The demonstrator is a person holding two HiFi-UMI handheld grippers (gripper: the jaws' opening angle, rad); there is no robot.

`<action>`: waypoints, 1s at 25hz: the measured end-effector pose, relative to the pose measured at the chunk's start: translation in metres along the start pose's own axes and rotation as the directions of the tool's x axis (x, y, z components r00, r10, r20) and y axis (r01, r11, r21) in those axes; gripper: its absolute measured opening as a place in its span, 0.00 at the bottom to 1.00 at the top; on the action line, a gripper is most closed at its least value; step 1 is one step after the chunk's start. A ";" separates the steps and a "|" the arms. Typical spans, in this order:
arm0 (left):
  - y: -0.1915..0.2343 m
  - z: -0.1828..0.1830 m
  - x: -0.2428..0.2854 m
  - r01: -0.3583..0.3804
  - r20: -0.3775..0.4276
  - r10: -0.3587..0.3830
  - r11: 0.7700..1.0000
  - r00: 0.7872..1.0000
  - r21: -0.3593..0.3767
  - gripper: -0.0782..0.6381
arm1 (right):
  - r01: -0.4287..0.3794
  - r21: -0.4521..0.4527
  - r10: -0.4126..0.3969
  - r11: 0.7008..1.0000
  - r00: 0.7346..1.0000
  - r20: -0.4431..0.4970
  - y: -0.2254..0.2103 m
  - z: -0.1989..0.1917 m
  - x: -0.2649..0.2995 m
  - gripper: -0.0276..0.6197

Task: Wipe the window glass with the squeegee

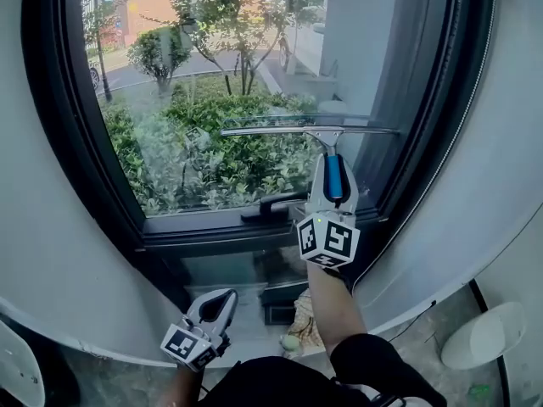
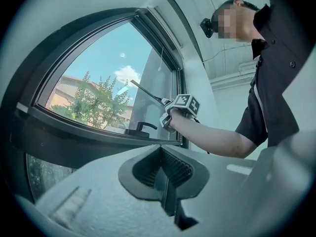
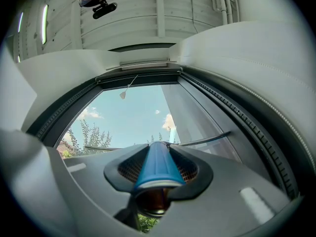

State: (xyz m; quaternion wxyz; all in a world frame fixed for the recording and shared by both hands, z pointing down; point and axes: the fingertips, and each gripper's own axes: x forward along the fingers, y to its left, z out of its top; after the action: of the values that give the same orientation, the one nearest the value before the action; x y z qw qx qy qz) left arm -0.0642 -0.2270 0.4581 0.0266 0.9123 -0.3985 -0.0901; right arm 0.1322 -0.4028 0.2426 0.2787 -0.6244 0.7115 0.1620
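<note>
On the left, my left claw (image 1: 219, 302) is hanging low, under the bottom edge of the window frame (image 1: 212, 229) and well apart from the work. In the left gripper view its ribbed pads (image 2: 174, 168) are pressing together with nothing between them.

Moving right along the bottom edge of the frame, a dark lever handle (image 1: 273, 205) is sitting just left of my right claw (image 1: 333, 185). Behind the window glass (image 1: 204, 91), green shrubs (image 1: 178, 155) are filling the lower part of the pane.

The right claw is pinching the squeegee (image 1: 310, 131) by its blue handle (image 1: 335, 176). In the right gripper view the handle (image 3: 157, 163) is lying clamped between the two pads and running straight out along the claw. The squeegee is standing in the lower right part of the pane. Its handle is pointing up from the bottom edge of the frame, and its blade (image 1: 254, 131) is crossing the top of it like a T. The blade's long axis is running left to right, nearly level, with its right end reaching close to the right edge of the frame. The blade seems to be lying against the glass, though I cannot tell whether the rubber edge is fully touching. From the left gripper view the blade (image 2: 145, 90) is slanting up and left out of the right claw (image 2: 167, 113) toward the pane.
</note>
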 end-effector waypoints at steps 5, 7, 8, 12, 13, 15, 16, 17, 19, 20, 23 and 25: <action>0.002 -0.001 0.000 0.001 -0.008 -0.001 1.000 1.000 0.004 0.11 | 0.005 0.008 -0.004 1.000 1.000 -0.016 0.000 -0.007 -0.006 0.25; 0.002 -0.002 0.001 0.003 -0.010 -0.003 1.000 1.000 0.008 0.11 | 0.006 0.009 -0.005 1.000 1.000 -0.023 -0.001 -0.009 -0.008 0.25; 0.003 -0.001 0.002 0.001 -0.009 -0.001 1.000 1.000 0.008 0.11 | 0.005 0.009 -0.004 1.000 1.000 -0.026 -0.001 -0.009 -0.008 0.25; 0.003 0.000 0.003 -0.002 -0.003 0.002 1.000 1.000 0.009 0.11 | 0.000 0.005 0.000 1.000 0.999 -0.034 -0.001 -0.012 -0.009 0.25; 0.003 -0.001 0.002 -0.001 -0.006 0.001 1.000 1.000 0.009 0.11 | 0.000 0.002 0.000 1.000 0.999 -0.035 -0.002 -0.012 -0.010 0.25; 0.003 -0.003 0.001 0.000 -0.015 0.000 1.000 1.000 0.006 0.11 | 0.001 -0.002 -0.001 1.000 0.999 -0.036 -0.001 -0.012 -0.010 0.25; 0.003 -0.004 0.000 -0.002 -0.018 0.002 1.000 1.000 0.005 0.11 | 0.002 -0.001 -0.002 1.000 0.999 -0.037 -0.001 -0.012 -0.011 0.25; 0.003 -0.005 -0.001 -0.003 -0.021 0.003 1.000 1.000 0.005 0.11 | 0.005 0.003 -0.005 1.000 0.999 -0.038 -0.001 -0.013 -0.011 0.25; 0.002 -0.004 -0.002 -0.004 -0.025 0.004 1.000 1.000 0.004 0.11 | 0.013 0.012 -0.013 1.000 0.999 -0.038 -0.001 -0.013 -0.012 0.25; 0.002 -0.004 -0.002 -0.004 -0.026 0.004 1.000 1.000 0.003 0.11 | 0.017 0.016 -0.016 1.000 0.999 -0.039 -0.002 -0.014 -0.013 0.25; 0.002 -0.006 -0.003 -0.005 -0.029 0.005 1.000 1.000 0.001 0.11 | 0.020 0.019 -0.019 1.000 0.999 -0.045 -0.003 -0.017 -0.015 0.25; 0.002 -0.006 -0.003 -0.005 -0.030 0.005 1.000 1.000 0.000 0.11 | 0.019 0.016 -0.018 1.000 0.999 -0.050 -0.004 -0.020 -0.017 0.25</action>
State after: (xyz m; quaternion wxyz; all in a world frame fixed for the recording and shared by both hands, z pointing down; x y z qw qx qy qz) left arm -0.0664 -0.2260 0.4650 0.0329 0.9125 -0.4005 -0.0766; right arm 0.1330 -0.4013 0.2693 0.2674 -0.6325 0.7137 0.1382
